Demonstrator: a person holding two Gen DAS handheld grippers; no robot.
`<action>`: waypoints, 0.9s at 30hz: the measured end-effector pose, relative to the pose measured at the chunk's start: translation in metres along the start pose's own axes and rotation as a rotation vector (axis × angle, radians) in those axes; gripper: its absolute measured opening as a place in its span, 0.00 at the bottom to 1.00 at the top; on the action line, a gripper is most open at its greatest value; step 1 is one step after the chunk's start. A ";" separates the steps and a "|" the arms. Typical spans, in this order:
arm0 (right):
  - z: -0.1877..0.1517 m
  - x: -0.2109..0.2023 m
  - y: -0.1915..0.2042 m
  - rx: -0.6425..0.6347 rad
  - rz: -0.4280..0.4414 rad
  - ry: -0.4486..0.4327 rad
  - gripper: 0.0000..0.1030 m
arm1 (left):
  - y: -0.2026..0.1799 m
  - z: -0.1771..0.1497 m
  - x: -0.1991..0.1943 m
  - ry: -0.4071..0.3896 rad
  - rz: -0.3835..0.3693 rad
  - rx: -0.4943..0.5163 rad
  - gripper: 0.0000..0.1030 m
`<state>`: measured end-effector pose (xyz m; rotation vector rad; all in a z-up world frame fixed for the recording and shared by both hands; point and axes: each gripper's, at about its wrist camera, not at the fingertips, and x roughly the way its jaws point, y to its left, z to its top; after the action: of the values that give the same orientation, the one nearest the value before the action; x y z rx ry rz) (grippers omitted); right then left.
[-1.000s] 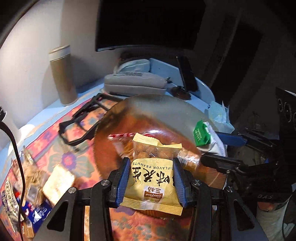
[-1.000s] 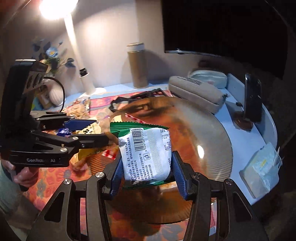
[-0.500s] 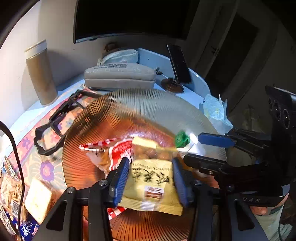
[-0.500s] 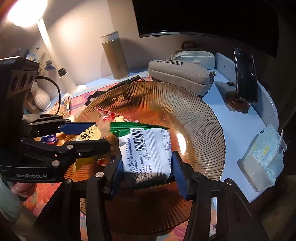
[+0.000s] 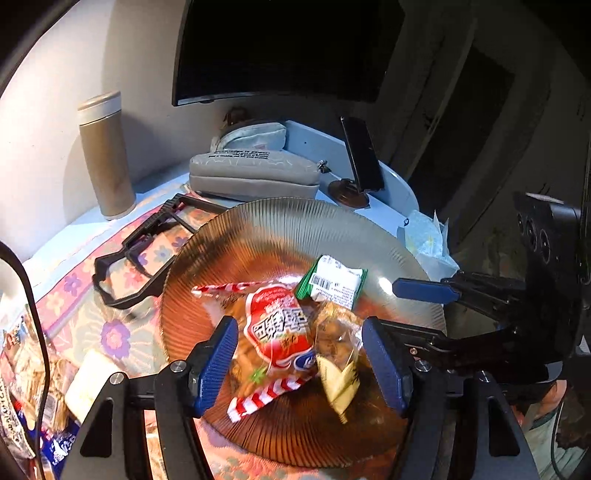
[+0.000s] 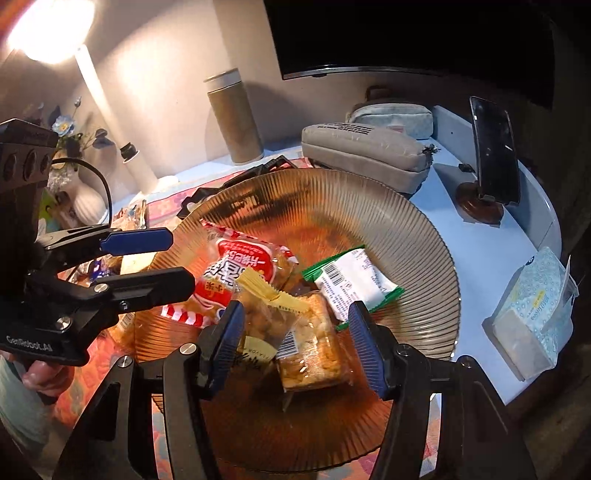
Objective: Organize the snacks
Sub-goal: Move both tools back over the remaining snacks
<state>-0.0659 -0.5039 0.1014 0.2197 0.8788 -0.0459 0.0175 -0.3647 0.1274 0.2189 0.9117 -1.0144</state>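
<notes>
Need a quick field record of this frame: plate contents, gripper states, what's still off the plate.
plate: ribbed amber glass plate
on plate: red-and-white snack pack, yellow peanut pack, green-and-white packet
left gripper: jaws opening, nothing pinched
right gripper: jaws opening, nothing pinched
off plate: loose snacks on the patterned cloth

A lit lamp (image 6: 48, 29) glares on the pale wall (image 6: 166, 74) at upper left, beside a dark wall-mounted screen (image 6: 406, 33). The table (image 6: 480, 251) has a light blue top partly under a floral cloth (image 5: 92, 306). Far right is dim, perhaps a doorway (image 5: 472, 122).
</notes>
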 end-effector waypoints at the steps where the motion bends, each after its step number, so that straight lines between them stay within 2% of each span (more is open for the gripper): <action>1: 0.000 -0.001 0.003 -0.006 0.001 0.000 0.56 | 0.001 -0.002 -0.002 -0.001 0.003 0.001 0.65; 7: 0.005 -0.008 0.025 -0.035 0.015 -0.026 0.56 | 0.020 -0.012 -0.034 -0.040 0.006 -0.049 0.65; 13: 0.009 -0.007 0.053 -0.075 0.051 -0.032 0.56 | 0.048 -0.029 -0.066 -0.072 0.045 -0.111 0.65; 19: 0.013 -0.005 0.090 -0.125 0.107 -0.040 0.56 | 0.084 -0.059 -0.104 -0.094 0.117 -0.183 0.65; 27: 0.013 0.003 0.148 -0.220 0.169 -0.021 0.56 | 0.146 -0.116 -0.170 -0.162 0.244 -0.326 0.65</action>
<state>-0.0351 -0.3624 0.1330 0.0867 0.8348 0.2043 0.0349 -0.1137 0.1461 -0.0270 0.8649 -0.6368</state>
